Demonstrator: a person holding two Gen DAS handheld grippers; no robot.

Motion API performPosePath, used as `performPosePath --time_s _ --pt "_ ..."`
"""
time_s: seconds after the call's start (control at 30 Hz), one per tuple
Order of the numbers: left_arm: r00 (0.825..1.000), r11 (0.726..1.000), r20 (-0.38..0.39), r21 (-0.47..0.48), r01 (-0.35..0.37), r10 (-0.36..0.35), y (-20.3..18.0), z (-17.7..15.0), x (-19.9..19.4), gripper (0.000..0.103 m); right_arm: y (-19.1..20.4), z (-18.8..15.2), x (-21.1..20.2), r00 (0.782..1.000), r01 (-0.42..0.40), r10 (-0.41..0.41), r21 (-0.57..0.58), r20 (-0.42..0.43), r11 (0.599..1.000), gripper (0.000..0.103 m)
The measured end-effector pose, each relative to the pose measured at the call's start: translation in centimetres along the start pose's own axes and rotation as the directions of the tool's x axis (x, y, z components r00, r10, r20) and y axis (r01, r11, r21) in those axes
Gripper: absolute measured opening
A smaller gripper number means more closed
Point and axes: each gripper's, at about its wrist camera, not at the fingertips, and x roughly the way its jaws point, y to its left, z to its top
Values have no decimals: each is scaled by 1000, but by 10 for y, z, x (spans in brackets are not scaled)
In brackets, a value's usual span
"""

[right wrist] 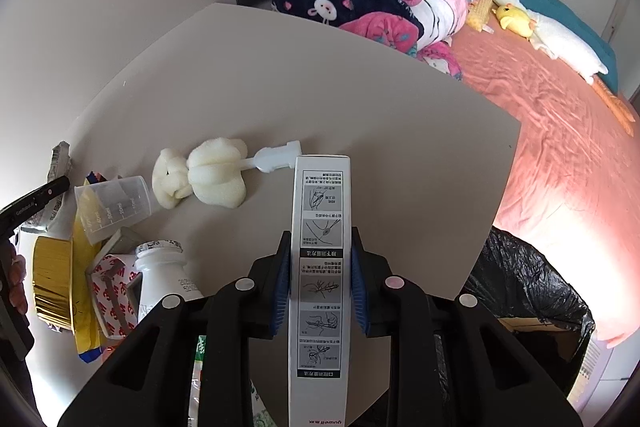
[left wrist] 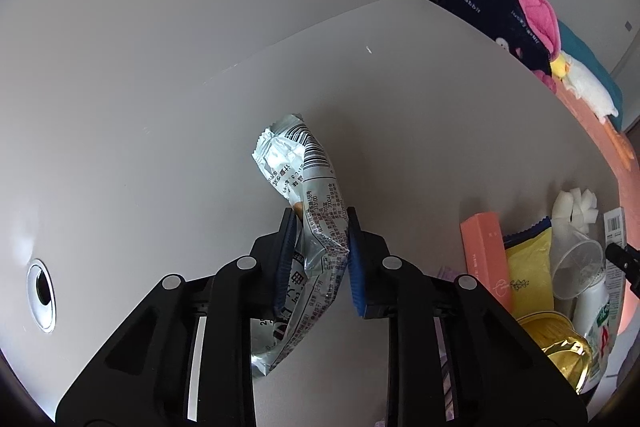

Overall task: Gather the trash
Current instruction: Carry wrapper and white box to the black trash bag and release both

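My left gripper (left wrist: 320, 227) is shut on a crumpled silver snack wrapper (left wrist: 298, 163) with a barcode, held above the white table (left wrist: 420, 99). My right gripper (right wrist: 318, 247) is shut on a long white box (right wrist: 322, 211) printed with instruction drawings, held above the table (right wrist: 360, 99) near its right edge. A bin lined with a black bag (right wrist: 528, 279) stands below the table's right edge. More trash lies in a pile: a clear measuring cup (right wrist: 116, 203), a white sponge brush (right wrist: 208, 173), a white bottle (right wrist: 164, 275), a gold lid (right wrist: 52, 279).
A pink box (left wrist: 486, 259), a yellow packet (left wrist: 528, 267) and a gold can (left wrist: 560, 343) lie at the right in the left wrist view. A cable hole (left wrist: 40, 291) sits at the table's left. A bed (right wrist: 560, 147) with blankets and soft toys lies beyond the table.
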Motion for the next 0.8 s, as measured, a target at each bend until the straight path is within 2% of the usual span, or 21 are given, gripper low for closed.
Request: performPosePath --time_s 0.4,0.8 --pt "997 999 79 19 25 -27 -8 2 -56 24 -13 -4 -38 998 -14 12 32 58 999 28" --pt "984 986 118 119 117 -131 -62 -14 -111 24 -37 -25 -85 991 -44 34 75 131 996 28"
